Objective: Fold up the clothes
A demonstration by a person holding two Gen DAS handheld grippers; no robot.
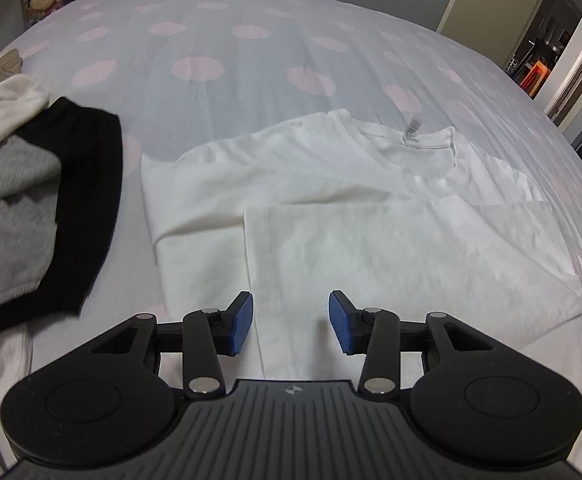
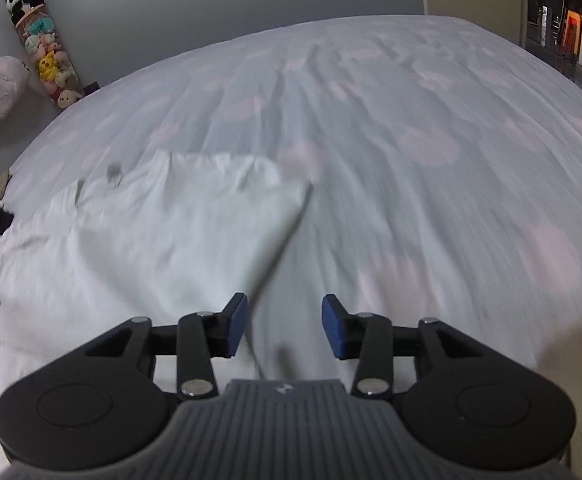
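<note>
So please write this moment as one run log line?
left gripper open above white T-shirt | right gripper open, empty | shirt partly folded on bed

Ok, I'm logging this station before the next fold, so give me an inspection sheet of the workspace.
Surface: bed with a pink-spotted sheet, lightly creased.
Job's things: white T-shirt partly folded, collar label showing.
Clutter: pile of grey, black and white clothes beside it.
Grippers: left gripper open above the shirt; right gripper open over its edge, holding nothing.
Cables: nothing seen.
Surroundings: tube of plush toys by the wall, open door.
</note>
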